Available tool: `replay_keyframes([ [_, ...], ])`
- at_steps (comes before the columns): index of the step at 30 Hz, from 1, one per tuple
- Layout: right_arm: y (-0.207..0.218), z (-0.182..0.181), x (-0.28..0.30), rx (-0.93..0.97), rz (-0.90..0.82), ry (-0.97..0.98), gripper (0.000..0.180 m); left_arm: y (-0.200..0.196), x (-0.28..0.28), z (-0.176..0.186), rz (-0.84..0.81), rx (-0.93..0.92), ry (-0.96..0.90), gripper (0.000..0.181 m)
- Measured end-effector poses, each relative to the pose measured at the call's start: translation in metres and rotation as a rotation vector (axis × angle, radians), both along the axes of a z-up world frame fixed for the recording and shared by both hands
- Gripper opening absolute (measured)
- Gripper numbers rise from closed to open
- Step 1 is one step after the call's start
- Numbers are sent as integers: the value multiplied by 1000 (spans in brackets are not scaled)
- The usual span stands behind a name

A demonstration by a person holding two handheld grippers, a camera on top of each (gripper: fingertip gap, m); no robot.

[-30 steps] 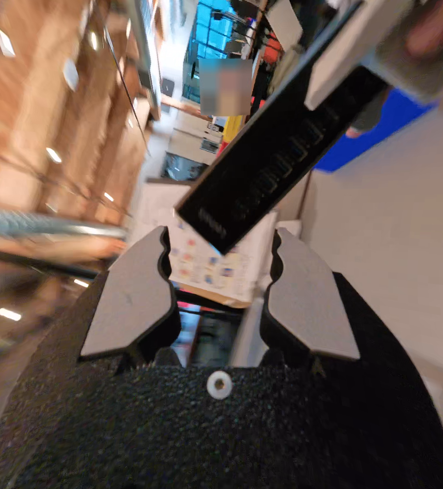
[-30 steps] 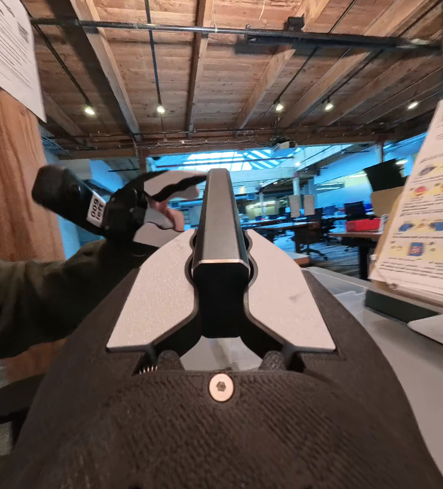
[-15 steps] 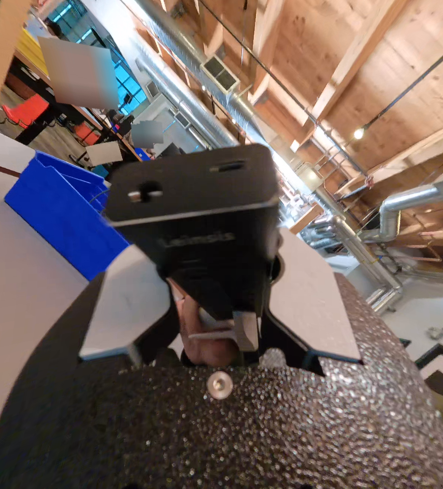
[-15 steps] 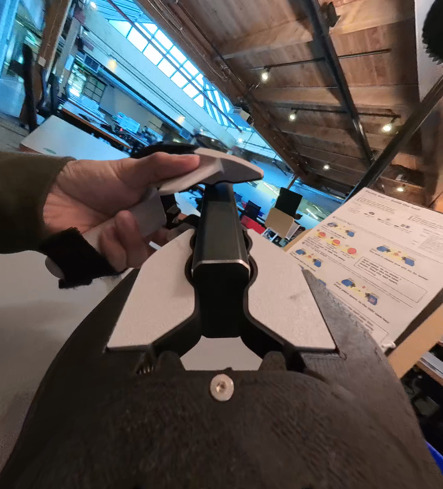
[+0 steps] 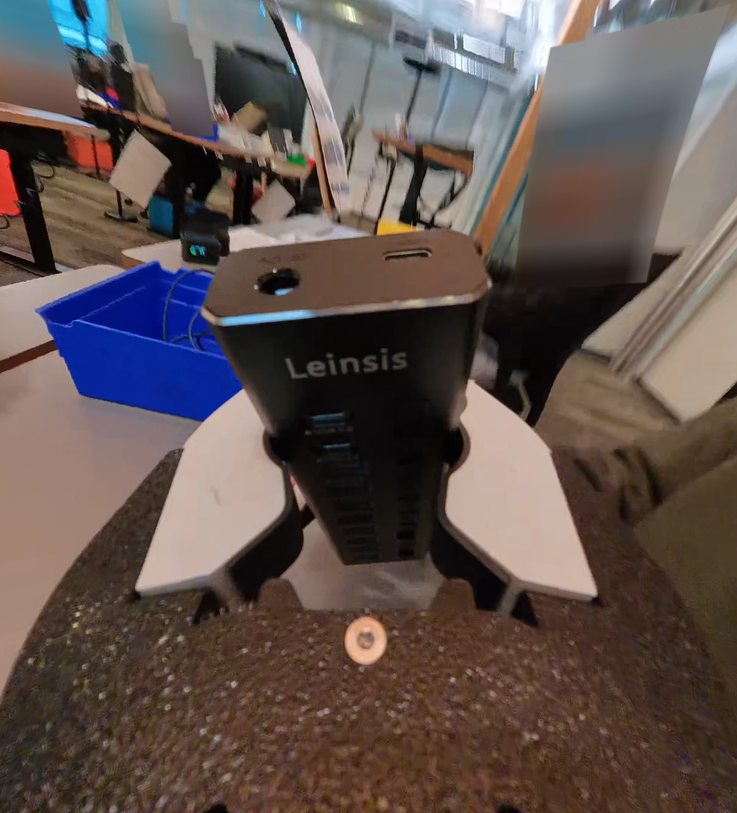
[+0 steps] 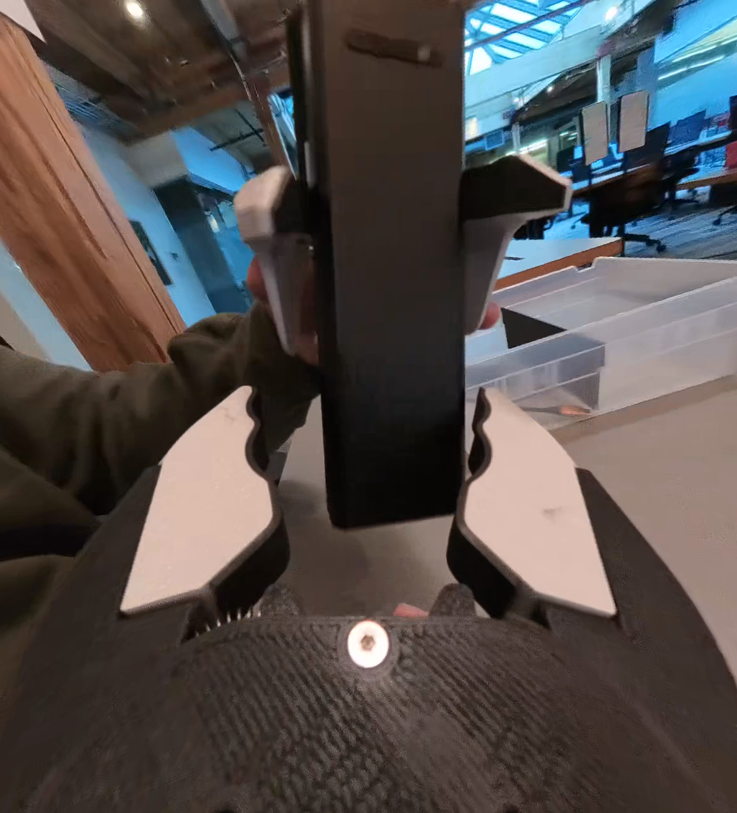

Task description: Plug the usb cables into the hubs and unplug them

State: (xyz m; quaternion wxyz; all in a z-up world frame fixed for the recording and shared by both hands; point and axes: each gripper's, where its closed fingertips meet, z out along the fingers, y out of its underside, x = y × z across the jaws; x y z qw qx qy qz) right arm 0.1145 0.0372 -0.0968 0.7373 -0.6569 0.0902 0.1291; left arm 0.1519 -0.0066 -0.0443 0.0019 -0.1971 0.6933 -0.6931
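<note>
Black hub (image 5: 349, 387) stands upright along the fingers, clamped in the left gripper (image 5: 364, 444), while the right gripper (image 6: 366, 444) is spread apart around its lower end

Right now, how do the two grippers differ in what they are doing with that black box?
The left gripper is shut on the black hub, with its fingers pressed against both sides. The right gripper is open, with a gap between each finger and the hub. In the right wrist view, the left gripper clamps the hub farther along, while the right gripper only straddles its near end. Both have the same build, with grey-faced fingers on a black body.
</note>
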Motion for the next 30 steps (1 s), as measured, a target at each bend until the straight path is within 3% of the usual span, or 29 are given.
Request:
replay_keyframes([
  [3, 7, -2, -5, -2, -12, -74, 88, -13, -12, -15, -87, 156, -95, 71],
  [11, 16, -20, -13, -111, -25, -271, 72, -26, -35, -35, -241, 270, -223, 73],
  [14, 17, -16, -7, -25, -47, -222, 65, -22, -22, -26, -114, 341, -360, 81],
  [20, 10, -37, 7, -172, -110, -321, 64, -11, -12, -47, -59, 724, -428, 83],
  [25, -1, -39, 18, -252, -177, -410, 64, -13, -14, -43, -39, 613, -338, 80],
  [30, -7, -28, 38, -243, -339, -416, 64, -20, -10, -26, 107, 499, -345, 94],
])
